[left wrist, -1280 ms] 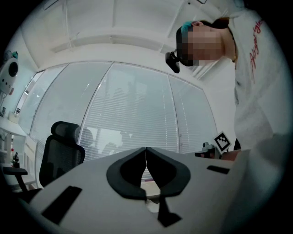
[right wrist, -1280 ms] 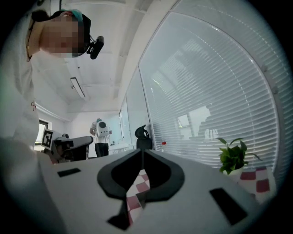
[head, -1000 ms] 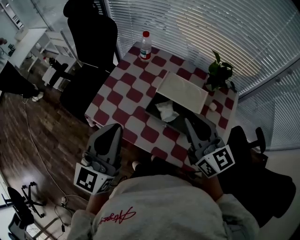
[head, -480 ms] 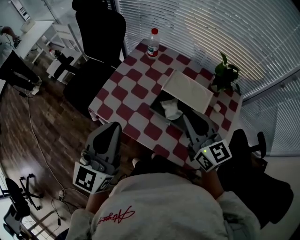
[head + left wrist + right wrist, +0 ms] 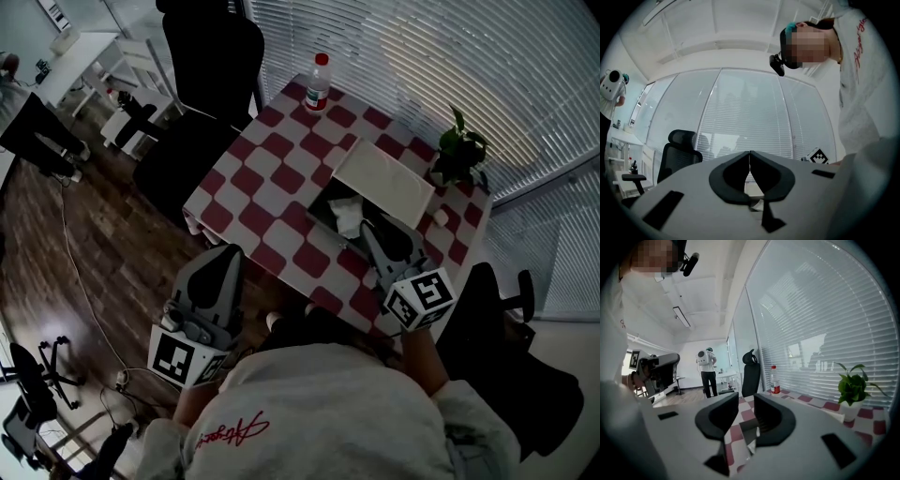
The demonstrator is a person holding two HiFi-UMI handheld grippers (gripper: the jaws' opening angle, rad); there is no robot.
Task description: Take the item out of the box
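An open dark box lies on the red-and-white checked table, its white lid folded back behind it. A crumpled white item sits inside. My right gripper is open, its tips over the box's near right edge, just right of the item, with nothing between the fingers. In the right gripper view its gap frames checked cloth and a dark edge. My left gripper hangs off the table's near left side, over the floor, shut and empty.
A water bottle stands at the table's far corner and a small potted plant at its right edge. Black office chairs stand left of the table. A person stands far off in the room. Window blinds run behind.
My right gripper has moved forward and closer to the box, its tips now by the white item. The head view has shifted slightly. The left gripper has stayed where it was.
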